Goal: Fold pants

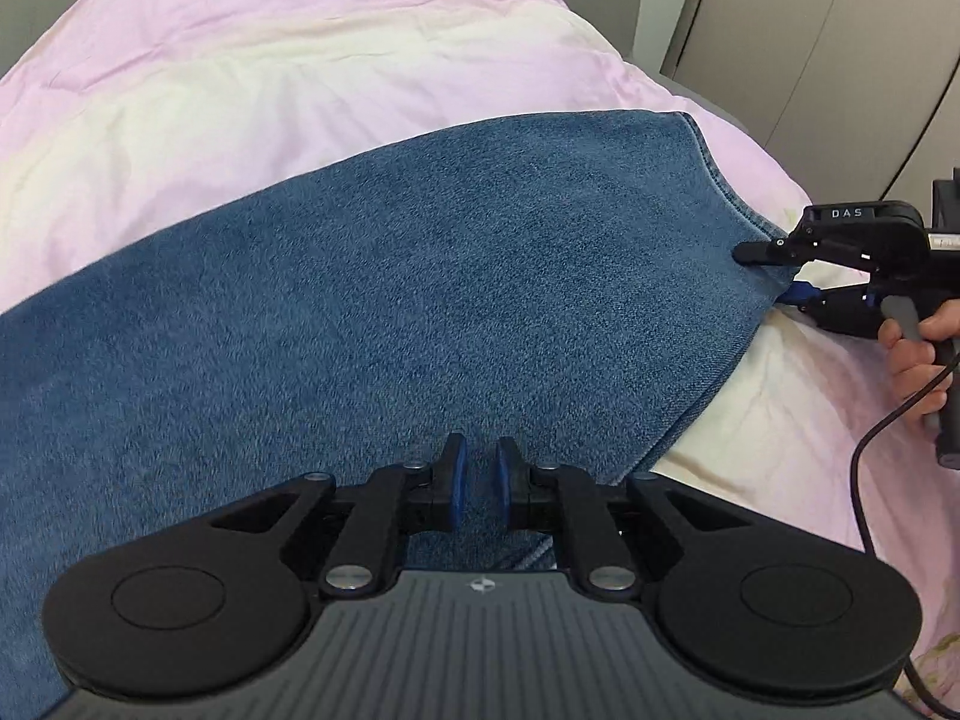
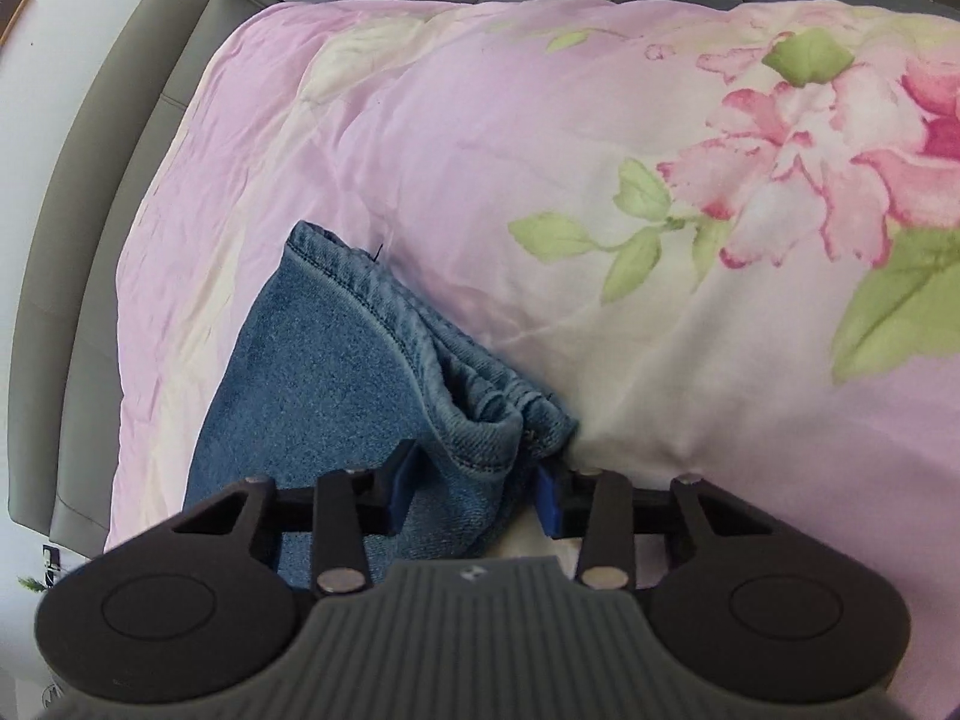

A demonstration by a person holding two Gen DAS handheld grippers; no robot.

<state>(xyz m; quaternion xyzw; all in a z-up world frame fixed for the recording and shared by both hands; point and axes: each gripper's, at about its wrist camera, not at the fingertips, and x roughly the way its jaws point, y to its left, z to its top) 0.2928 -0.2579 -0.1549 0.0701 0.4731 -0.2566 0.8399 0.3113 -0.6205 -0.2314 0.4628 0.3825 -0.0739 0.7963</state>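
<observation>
Blue denim pants (image 1: 384, 300) lie spread across a pink and cream floral duvet (image 1: 240, 90). My left gripper (image 1: 480, 480) sits low over the near edge of the denim. Its blue pads stand close together with a fold of the fabric pinched between them. My right gripper (image 2: 474, 495) is at the hem end of the pants (image 2: 336, 360), and the bunched hem fills the gap between its pads. In the left wrist view the right gripper (image 1: 774, 273) comes in from the right, one finger above the hem and one below. A hand (image 1: 918, 354) holds its handle.
The duvet (image 2: 540, 150), printed with pink flowers and green leaves, covers the bed. A grey padded headboard (image 2: 90, 240) runs along its left side. Pale cupboard doors (image 1: 810, 30) stand beyond the bed. A black cable (image 1: 864, 480) trails from the right gripper.
</observation>
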